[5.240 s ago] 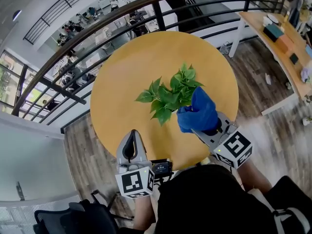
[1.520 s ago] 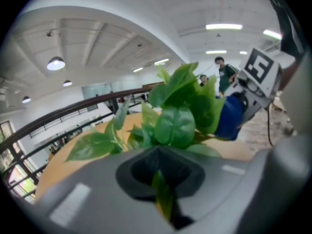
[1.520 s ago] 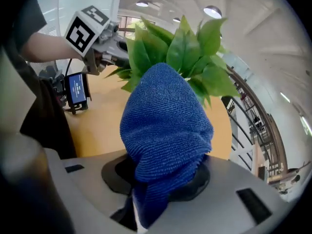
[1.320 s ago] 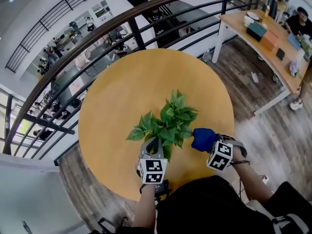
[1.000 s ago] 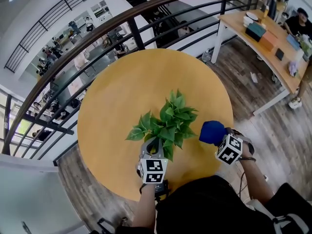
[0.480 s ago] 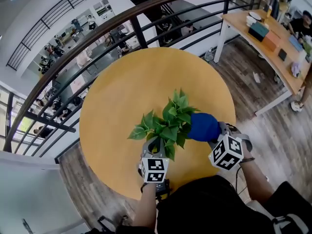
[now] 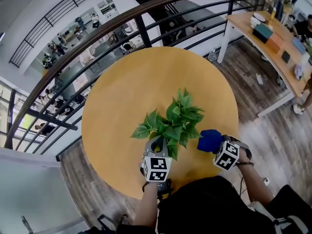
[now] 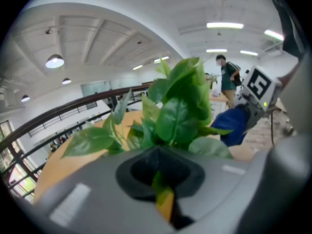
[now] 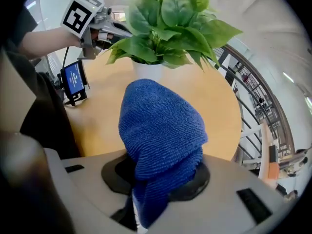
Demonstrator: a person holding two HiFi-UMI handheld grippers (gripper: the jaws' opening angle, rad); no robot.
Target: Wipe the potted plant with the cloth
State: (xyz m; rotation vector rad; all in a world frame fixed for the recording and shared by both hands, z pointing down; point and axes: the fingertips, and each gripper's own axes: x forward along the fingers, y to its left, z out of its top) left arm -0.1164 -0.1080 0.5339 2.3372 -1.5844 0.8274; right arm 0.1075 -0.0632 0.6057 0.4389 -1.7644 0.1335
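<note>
The potted plant (image 7: 174,122) stands near the front of the round yellow table (image 7: 126,87); the right gripper view shows its green leaves (image 9: 168,26) over a white pot (image 9: 148,71). My left gripper (image 7: 158,143) reaches in under the near leaves, shut on a green-yellow leaf (image 8: 163,199) that sits between its jaws. My right gripper (image 7: 218,144) is just right of the plant, shut on a bunched blue cloth (image 7: 209,140) (image 9: 161,126). A narrow gap separates the cloth from the right-hand leaves. The left gripper view shows the cloth (image 8: 235,126) behind the foliage (image 8: 175,106).
A small device with a blue screen (image 9: 74,79) hangs by my left forearm at the table's near edge. A dark railing (image 7: 122,19) curves round the far side of the table. A wooden desk (image 7: 273,35) stands at the far right, and a person (image 8: 226,77) is further off.
The left gripper came in from the table edge and took hold of a leaf. In the last half second the right gripper drew the cloth back off the right-hand leaves, toward me.
</note>
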